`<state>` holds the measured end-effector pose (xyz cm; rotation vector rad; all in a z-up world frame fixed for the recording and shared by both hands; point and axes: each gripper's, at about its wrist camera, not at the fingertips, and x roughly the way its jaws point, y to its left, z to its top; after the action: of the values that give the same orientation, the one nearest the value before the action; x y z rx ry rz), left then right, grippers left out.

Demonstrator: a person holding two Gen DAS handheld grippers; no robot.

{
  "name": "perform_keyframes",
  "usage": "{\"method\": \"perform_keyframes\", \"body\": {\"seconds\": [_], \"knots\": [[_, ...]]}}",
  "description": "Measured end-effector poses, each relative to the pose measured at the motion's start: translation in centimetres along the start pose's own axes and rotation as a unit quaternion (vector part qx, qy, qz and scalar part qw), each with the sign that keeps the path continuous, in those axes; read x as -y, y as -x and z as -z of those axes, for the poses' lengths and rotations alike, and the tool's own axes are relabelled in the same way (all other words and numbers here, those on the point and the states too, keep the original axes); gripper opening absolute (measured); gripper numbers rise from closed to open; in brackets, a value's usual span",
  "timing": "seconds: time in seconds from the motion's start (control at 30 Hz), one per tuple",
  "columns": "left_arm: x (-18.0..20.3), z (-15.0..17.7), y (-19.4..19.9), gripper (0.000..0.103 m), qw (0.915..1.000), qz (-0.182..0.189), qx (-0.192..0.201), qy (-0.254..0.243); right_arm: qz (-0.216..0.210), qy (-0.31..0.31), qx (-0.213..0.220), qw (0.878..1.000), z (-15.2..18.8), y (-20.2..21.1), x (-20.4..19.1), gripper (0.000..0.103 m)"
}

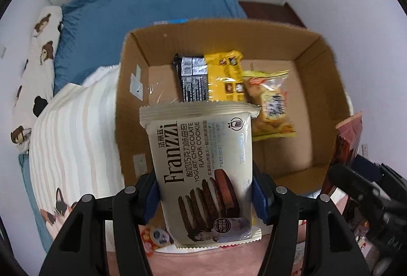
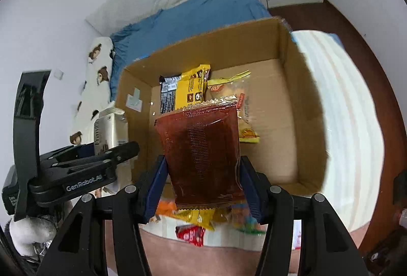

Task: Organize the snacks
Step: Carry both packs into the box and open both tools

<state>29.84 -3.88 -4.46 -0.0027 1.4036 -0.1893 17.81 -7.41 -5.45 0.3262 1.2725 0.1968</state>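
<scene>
Left wrist view: one left gripper [image 1: 206,196], its two blue pads [image 1: 150,196] pressed against the sides of one cream Franzzi cookie pack [image 1: 203,169], which is held upright above the near edge of one open cardboard box [image 1: 315,52]. Three packets are counted on the box floor: one black packet [image 1: 190,80], one yellow packet [image 1: 225,75] overlapping it, and one clear yellow-trimmed snack bag [image 1: 273,103] just beside. One blue blanket [image 1: 142,11] and one striped cover [image 1: 76,123] are seen beside the box.

Right wrist view: one right gripper [image 2: 203,187], its two pads clamped on one dark red packet [image 2: 201,154], held over the same box's near wall. The same three packets are seen inside. Below the gripper, several loose snacks [image 2: 195,220] are lying in a heap; their count cannot be told. The left gripper is seen at the left with its cookie pack.
</scene>
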Motion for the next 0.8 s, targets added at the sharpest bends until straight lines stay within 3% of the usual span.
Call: {"method": "perform_keyframes", "body": {"seconds": [0.2, 0.47, 0.57, 0.6, 0.67, 0.8], "knots": [[-1.2, -1.6, -4.9, 0.057, 0.9982, 0.012, -0.057, 0.018, 0.016, 0.001, -0.044, 0.999, -1.0, -5.2, -0.4, 0.059], [-2.0, -1.3, -7.9, 0.059, 0.9947, 0.018, -0.096, 0.031, 0.016, 0.002, -0.1, 0.995, -1.1, -9.4, -0.5, 0.06], [-2.4, -1.2, -8.4, 0.061, 0.9939, 0.028, -0.097, 0.045, 0.025, 0.0, -0.129, 0.991, -1.3, -10.8, -0.2, 0.086], [-2.5, -1.3, -8.3, 0.071, 0.9942, 0.028, -0.093, 0.046, 0.028, -0.002, -0.131, 0.991, -1.4, -10.8, 0.0, 0.094], [-2.9, -1.3, -7.8, 0.085, 0.9947, 0.03, -0.084, 0.051, 0.034, 0.0, -0.133, 0.991, -1.4, -10.6, 0.1, 0.094], [-3.3, -1.1, -6.4, 0.086, 0.9951, 0.04, -0.068, 0.06, 0.048, 0.008, -0.123, 0.991, -1.5, -9.9, 0.1, 0.097]]}}
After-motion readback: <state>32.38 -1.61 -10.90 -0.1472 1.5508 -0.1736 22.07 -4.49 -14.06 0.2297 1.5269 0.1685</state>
